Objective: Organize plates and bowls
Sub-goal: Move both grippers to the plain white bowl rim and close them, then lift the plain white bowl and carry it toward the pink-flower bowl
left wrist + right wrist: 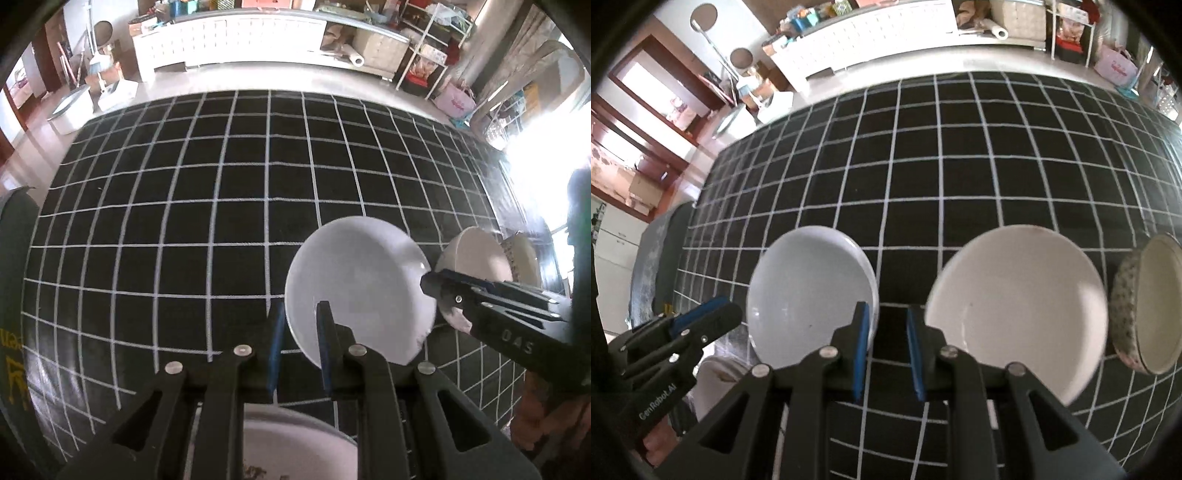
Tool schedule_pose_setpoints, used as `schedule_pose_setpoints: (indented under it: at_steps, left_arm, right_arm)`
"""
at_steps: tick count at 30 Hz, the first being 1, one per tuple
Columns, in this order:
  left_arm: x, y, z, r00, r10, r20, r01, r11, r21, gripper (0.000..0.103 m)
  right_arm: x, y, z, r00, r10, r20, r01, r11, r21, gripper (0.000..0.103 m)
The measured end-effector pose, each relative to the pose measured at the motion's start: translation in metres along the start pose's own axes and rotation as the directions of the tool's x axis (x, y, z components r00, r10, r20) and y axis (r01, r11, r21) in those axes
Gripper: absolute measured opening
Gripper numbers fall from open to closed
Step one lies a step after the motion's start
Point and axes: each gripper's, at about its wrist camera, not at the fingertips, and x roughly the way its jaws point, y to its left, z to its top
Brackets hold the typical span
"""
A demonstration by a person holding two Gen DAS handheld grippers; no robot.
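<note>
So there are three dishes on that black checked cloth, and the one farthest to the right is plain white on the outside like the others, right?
Not quite. There are three dishes on the checked cloth, but the rightmost bowl has a speckled, patterned outside; only its inside is plain. The right wrist view shows it beside the cream dish and pale dish.

A lived-in home room. A table (221,206) under a black cloth with a white grid holds bowls (1015,310), and past it a long white cabinet (229,37) runs along the far wall, its top piled with clutter. Wire shelves (432,44) crammed with boxes, a pink bag (458,101) on the pale floor and a dark wood doorway (650,88) complete the domestic setting.
</note>
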Motion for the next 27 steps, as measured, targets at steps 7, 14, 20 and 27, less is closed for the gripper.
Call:
schedule_pose_setpoints:
  at_steps: [7,14,20,27]
  left_arm:
    - [0.006,-0.003,-0.004,1.0,0.024,0.004,-0.024,1.0,0.01,0.012]
    - [0.0,-0.02,-0.02,0.999,0.04,-0.009,-0.04,0.997,0.069,0.012]
    - [-0.005,-0.037,-0.043,1.0,0.003,-0.029,-0.001,0.996,0.088,0.012]
    - [-0.014,-0.066,-0.075,0.999,-0.013,-0.046,0.018,0.992,0.121,0.012]
  right_arm:
    - [0.011,0.006,-0.003,1.0,-0.013,-0.018,0.013,0.999,-0.043,0.016]
    - [0.001,-0.002,-0.023,0.998,-0.062,0.017,0.062,0.998,-0.031,0.013]
    - [-0.015,-0.018,-0.051,0.998,-0.068,0.017,0.068,0.998,-0.01,0.013]
    - [-0.037,-0.042,-0.089,0.997,-0.076,0.007,0.076,0.996,0.037,0.013]
